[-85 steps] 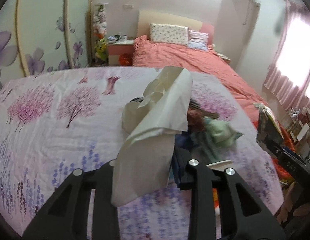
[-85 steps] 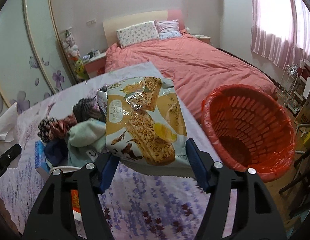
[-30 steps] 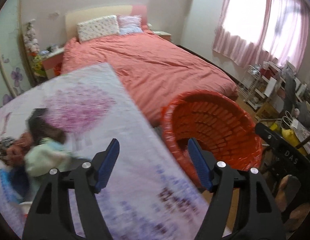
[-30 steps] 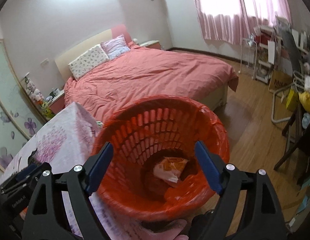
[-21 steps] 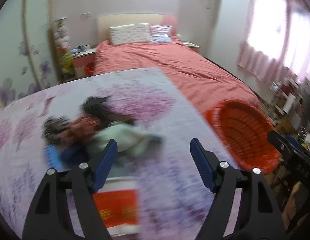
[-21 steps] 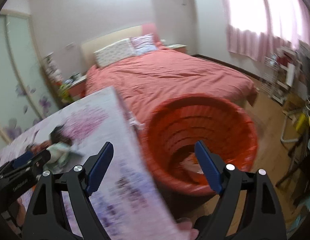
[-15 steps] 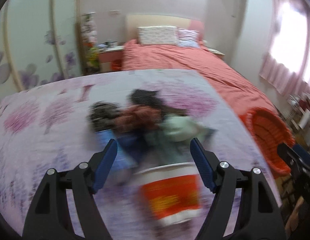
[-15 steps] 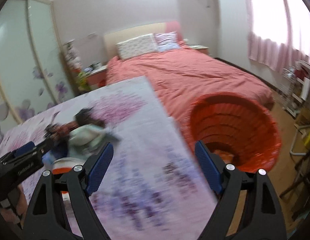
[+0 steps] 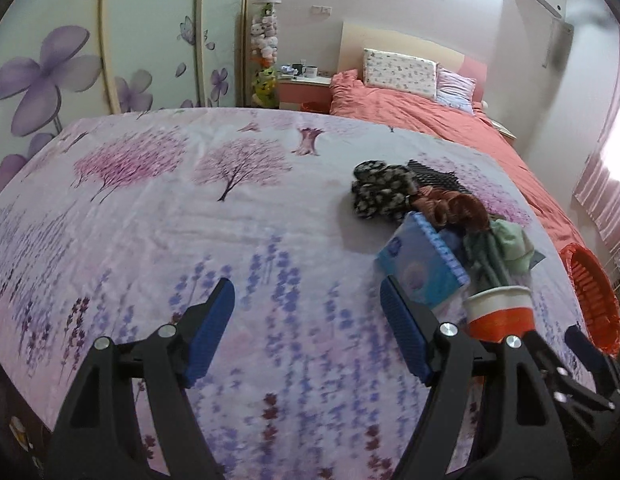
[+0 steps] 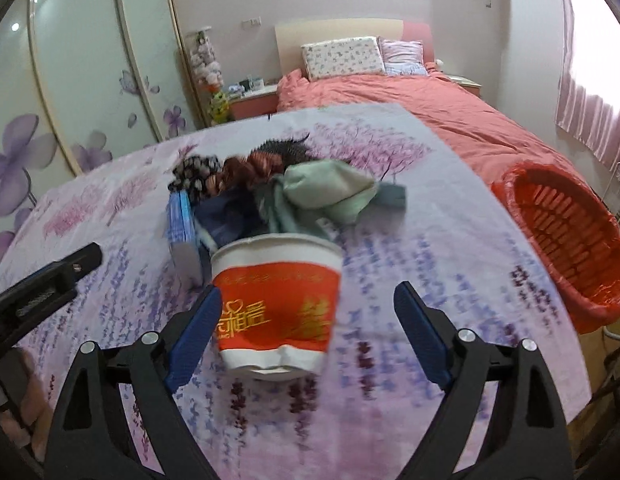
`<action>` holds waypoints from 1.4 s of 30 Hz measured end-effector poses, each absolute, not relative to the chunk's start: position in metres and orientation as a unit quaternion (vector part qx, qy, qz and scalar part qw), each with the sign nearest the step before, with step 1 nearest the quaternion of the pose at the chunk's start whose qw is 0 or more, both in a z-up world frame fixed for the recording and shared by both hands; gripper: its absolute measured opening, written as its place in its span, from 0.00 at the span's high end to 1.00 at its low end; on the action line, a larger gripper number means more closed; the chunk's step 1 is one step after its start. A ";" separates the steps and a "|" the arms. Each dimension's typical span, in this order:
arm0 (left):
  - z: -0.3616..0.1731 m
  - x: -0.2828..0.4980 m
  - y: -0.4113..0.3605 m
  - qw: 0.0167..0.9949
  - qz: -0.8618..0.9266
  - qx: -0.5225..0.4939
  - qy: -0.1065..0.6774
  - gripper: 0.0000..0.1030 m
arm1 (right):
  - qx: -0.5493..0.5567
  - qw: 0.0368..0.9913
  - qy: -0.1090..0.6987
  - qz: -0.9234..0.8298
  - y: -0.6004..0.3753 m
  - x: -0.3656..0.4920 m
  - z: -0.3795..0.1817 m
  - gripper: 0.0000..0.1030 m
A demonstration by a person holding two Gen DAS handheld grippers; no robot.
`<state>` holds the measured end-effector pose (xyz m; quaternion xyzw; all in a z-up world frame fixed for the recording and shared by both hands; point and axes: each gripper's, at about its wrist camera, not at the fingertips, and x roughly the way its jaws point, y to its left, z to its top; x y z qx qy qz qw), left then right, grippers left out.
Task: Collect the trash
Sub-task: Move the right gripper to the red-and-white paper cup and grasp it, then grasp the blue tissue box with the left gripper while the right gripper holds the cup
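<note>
A red and white paper cup (image 10: 276, 308) stands on the flowered cloth of the table (image 10: 450, 240), between the open fingers of my right gripper (image 10: 308, 320); it also shows in the left wrist view (image 9: 500, 312). My left gripper (image 9: 306, 320) is open and empty over bare cloth, left of the cup. The red trash basket (image 10: 566, 236) stands off the table's right edge and shows in the left wrist view (image 9: 590, 296) too. A blue tissue pack (image 9: 422, 264) lies just behind the cup (image 10: 180, 220).
A heap of clothes (image 10: 306, 188) and hair scrunchies (image 9: 382, 194) lies behind the cup. A bed with a pink cover (image 10: 410, 100) stands beyond the table. A wardrobe with flower doors (image 9: 90, 60) is at the left.
Both grippers let go of their trash at the basket and swung back left over the table. The right one now frames the paper cup.
</note>
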<state>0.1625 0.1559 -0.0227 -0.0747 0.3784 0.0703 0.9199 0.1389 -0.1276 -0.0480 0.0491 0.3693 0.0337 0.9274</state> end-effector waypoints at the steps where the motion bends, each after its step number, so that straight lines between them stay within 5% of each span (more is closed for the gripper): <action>1: -0.024 0.161 0.159 0.919 0.071 -0.077 0.380 0.28 | 0.048 0.926 0.373 0.031 -0.126 0.140 -0.051 0.15; 11: -0.032 0.161 0.165 0.916 0.065 -0.087 0.387 0.28 | 0.038 0.919 0.391 0.035 -0.111 0.147 -0.062 0.11; 14: -0.032 0.164 0.161 0.915 0.060 -0.089 0.390 0.28 | 0.032 0.919 0.390 0.055 -0.109 0.148 -0.063 0.24; 17: -0.032 0.167 0.157 0.915 0.055 -0.090 0.390 0.28 | 0.042 0.915 0.391 0.088 -0.109 0.147 -0.060 0.48; 21: -0.030 0.170 0.149 0.916 0.044 -0.089 0.389 0.28 | 0.039 0.916 0.386 0.097 -0.115 0.145 -0.054 0.56; 35: -0.029 0.195 0.087 0.916 -0.005 -0.080 0.393 0.29 | 0.065 0.936 0.342 0.044 -0.168 0.143 -0.029 0.58; 42: -0.044 0.214 0.085 0.906 0.012 -0.069 0.417 0.49 | 0.080 0.935 0.343 0.032 -0.187 0.143 -0.032 0.58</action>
